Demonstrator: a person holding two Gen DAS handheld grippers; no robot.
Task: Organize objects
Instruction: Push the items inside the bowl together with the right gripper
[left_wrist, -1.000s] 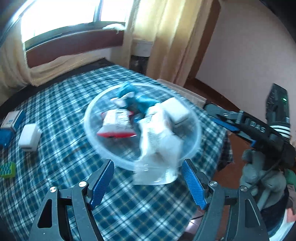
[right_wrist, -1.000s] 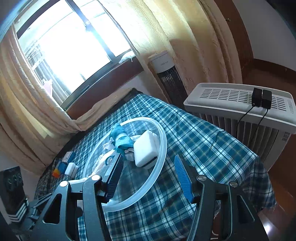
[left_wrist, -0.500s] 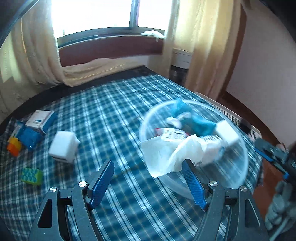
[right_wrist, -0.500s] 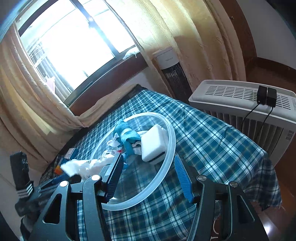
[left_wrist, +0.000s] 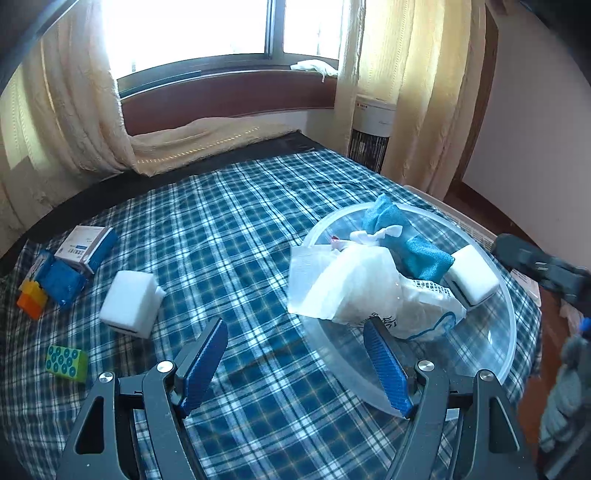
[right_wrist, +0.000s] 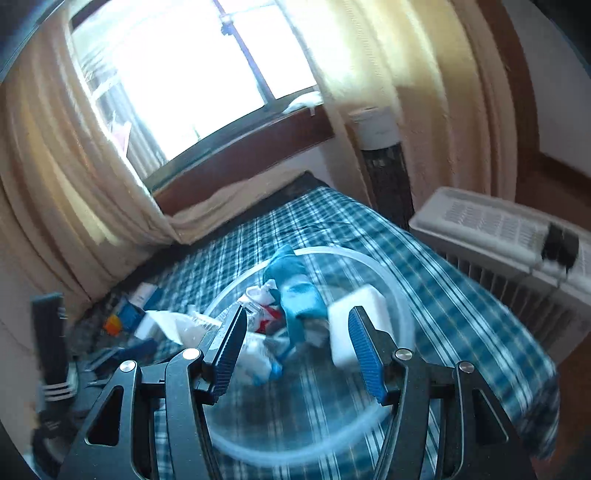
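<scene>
1. Left wrist view: the left gripper (left_wrist: 295, 363) hangs over the checked tablecloth (left_wrist: 229, 236) with its blue-padded jaws spread wide and nothing between them. Its right-hand pad sits just over the near rim of a clear plastic bowl (left_wrist: 491, 369).
2. Inside the bowl lie a crumpled white plastic bag (left_wrist: 354, 291), a teal cloth (left_wrist: 417, 251) and a white block (left_wrist: 474, 278). The bag spills over the bowl's left rim, so I judge a careless brush could drag it back out onto the cloth.
3. Loose items wait to the left, well apart from the bowl: a second white block (left_wrist: 131, 302), a green studded brick (left_wrist: 66, 363), an orange brick (left_wrist: 31, 301) and a blue-and-white box (left_wrist: 86, 247). The bricks sit near the table's edge and could be knocked off by a clumsy reach.
4. Right wrist view: the right gripper (right_wrist: 295, 354) is also spread wide and empty, poised above the bowl. This picture is motion-blurred, so fine detail is unreliable.
5. Both grippers crowd the light bowl; bumping its rim might slide or tip it.
</scene>
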